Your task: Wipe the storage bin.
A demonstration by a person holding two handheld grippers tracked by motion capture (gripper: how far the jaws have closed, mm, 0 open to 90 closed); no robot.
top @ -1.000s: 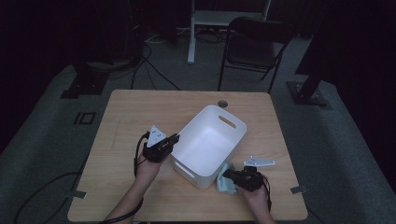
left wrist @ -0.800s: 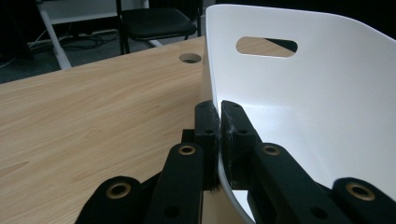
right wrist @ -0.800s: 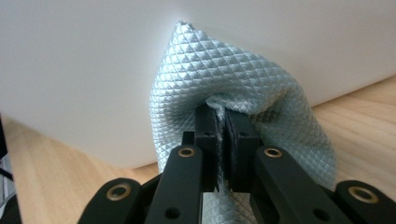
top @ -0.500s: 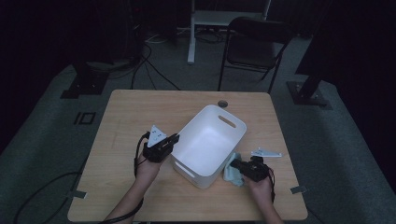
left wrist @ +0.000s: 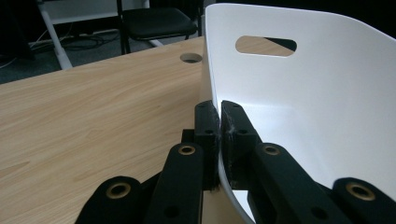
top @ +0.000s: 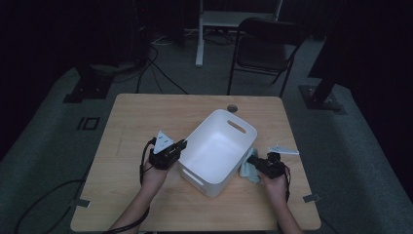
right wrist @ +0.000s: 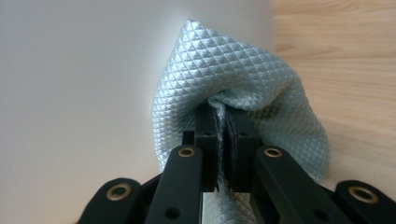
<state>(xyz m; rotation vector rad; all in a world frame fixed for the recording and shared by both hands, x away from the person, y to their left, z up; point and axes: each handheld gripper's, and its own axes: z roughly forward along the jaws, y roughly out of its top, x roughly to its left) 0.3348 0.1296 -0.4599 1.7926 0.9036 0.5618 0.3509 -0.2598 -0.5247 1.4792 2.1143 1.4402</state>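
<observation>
A white plastic bin (top: 217,146) with slot handles stands tilted near the middle of the wooden table (top: 136,117). My left gripper (top: 181,146) is shut on the bin's left rim (left wrist: 211,93), one jaw outside and one inside the wall. My right gripper (top: 258,163) is shut on a pale blue quilted cloth (top: 248,168), bunched against the bin's right outer wall (right wrist: 84,93). In the right gripper view the cloth (right wrist: 243,88) folds over the jaw tips and presses on the white wall.
A small white and blue item (top: 282,149) lies on the table right of the bin. A round cable hole (top: 232,107) sits near the far edge. Behind the table stand a black folding chair (top: 265,48) and a white desk frame (top: 234,19).
My right gripper has carried the cloth away from the table's near edge, along the bin's right side. The left gripper and the bin have stayed put.
</observation>
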